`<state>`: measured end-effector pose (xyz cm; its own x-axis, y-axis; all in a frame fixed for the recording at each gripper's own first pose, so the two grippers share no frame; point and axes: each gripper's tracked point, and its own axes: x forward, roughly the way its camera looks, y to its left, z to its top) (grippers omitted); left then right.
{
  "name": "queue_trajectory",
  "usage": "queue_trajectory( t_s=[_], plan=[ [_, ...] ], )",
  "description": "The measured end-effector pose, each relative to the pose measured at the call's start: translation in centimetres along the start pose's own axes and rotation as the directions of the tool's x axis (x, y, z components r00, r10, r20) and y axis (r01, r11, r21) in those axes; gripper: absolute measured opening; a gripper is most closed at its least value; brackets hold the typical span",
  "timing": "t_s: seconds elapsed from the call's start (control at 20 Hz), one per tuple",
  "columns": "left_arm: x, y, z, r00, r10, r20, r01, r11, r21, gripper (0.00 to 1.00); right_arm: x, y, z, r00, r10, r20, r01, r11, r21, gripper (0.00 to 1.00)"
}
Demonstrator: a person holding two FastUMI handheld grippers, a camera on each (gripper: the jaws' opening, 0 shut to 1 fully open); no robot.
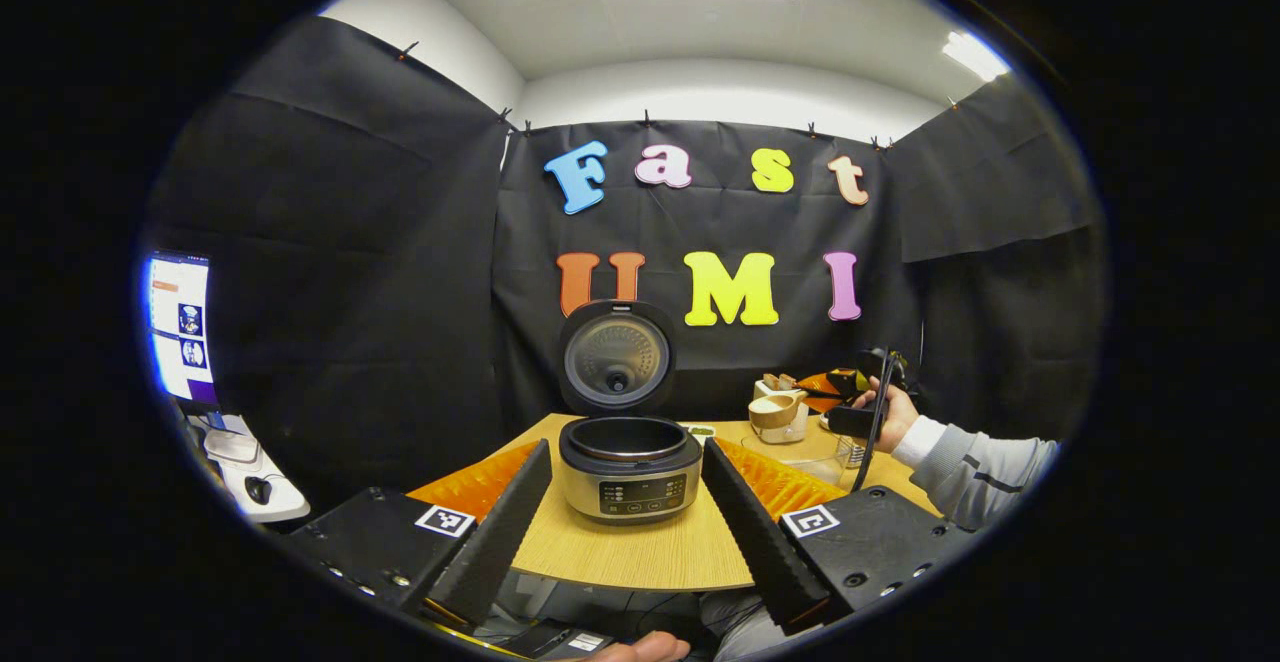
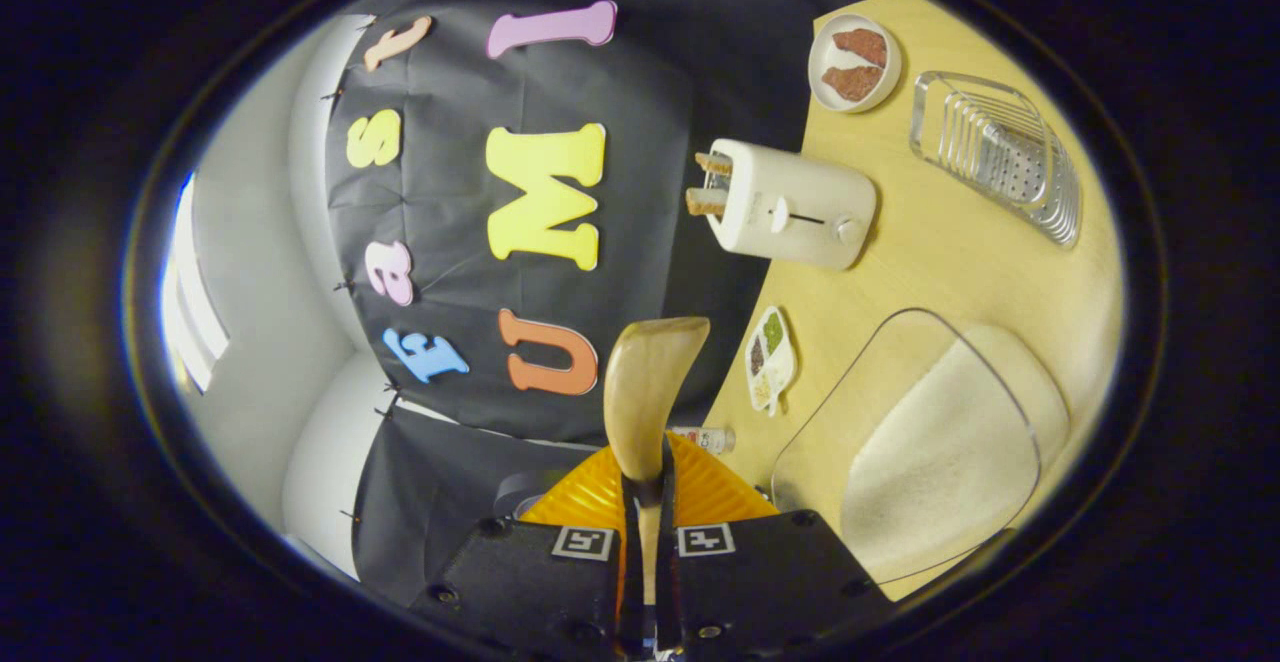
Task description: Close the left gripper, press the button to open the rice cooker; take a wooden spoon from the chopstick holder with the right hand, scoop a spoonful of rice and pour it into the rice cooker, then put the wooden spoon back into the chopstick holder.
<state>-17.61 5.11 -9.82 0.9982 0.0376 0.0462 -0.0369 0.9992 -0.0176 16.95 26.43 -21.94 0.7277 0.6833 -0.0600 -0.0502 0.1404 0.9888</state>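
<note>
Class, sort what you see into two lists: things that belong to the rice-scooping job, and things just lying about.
Belonging:
rice cooker, lid up
wooden spoon, clamped in right gripper
glass bowl of rice
left gripper, open

Lying about:
toaster
plate of meat
clear rack
seasoning dish

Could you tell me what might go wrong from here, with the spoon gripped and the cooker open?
1. The right hand-held gripper pinches the wooden spoon only by its handle, so it may twist while scooping.
2. Rice could spill between the clear rice container and the open rice cooker.
3. The upright lid could be bumped while pouring.
</note>
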Motion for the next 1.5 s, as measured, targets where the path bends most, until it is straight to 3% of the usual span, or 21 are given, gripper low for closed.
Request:
queue_trajectory(
  t_s=[0.3,0.5,0.65,0.75,1.0,1.3,1.5],
  plan=[
    [-0.7,1.1,-0.4,1.0,0.018,-0.021,-0.018,1.0,0.004,0.96,4.7,3.6,-6.0,0.997,-0.006,-0.076,0.002,0.999,-0.053,0.1],
    [-1.4,1.6,-0.5,0.998,0.046,-0.03,-0.045,0.998,0.037,0.96,7.4,6.3,-9.0,0.996,-0.006,-0.085,-0.007,0.988,-0.152,0.1],
    [-1.6,1.4,-0.7,0.999,0.043,-0.029,-0.042,0.998,0.035,0.96,8.5,6.5,-11.0,0.995,-0.047,-0.085,0.024,0.968,-0.249,0.1],
    [-1.6,1.7,-0.8,0.998,0.047,-0.04,-0.046,0.998,0.035,0.96,9.0,6.7,-12.4,0.993,-0.081,-0.083,0.047,0.936,-0.348,0.13],
    [-1.7,1.6,-0.9,0.999,0.029,-0.033,-0.029,1.0,-0.008,0.96,10.0,7.0,-13.7,0.989,-0.145,0.016,0.123,0.77,-0.626,0.1],
    [-2.4,3.1,-1.1,0.998,0.056,-0.031,-0.056,0.998,0.004,0.96,10.9,6.0,-15.2,0.985,-0.174,0.014,0.138,0.728,-0.671,0.1],
    [-2.7,2.9,-0.8,0.999,0.026,-0.021,-0.027,0.999,-0.018,0.96,11.3,5.6,-14.6,0.977,-0.201,0.072,0.181,0.608,-0.773,0.1]
  ],
)
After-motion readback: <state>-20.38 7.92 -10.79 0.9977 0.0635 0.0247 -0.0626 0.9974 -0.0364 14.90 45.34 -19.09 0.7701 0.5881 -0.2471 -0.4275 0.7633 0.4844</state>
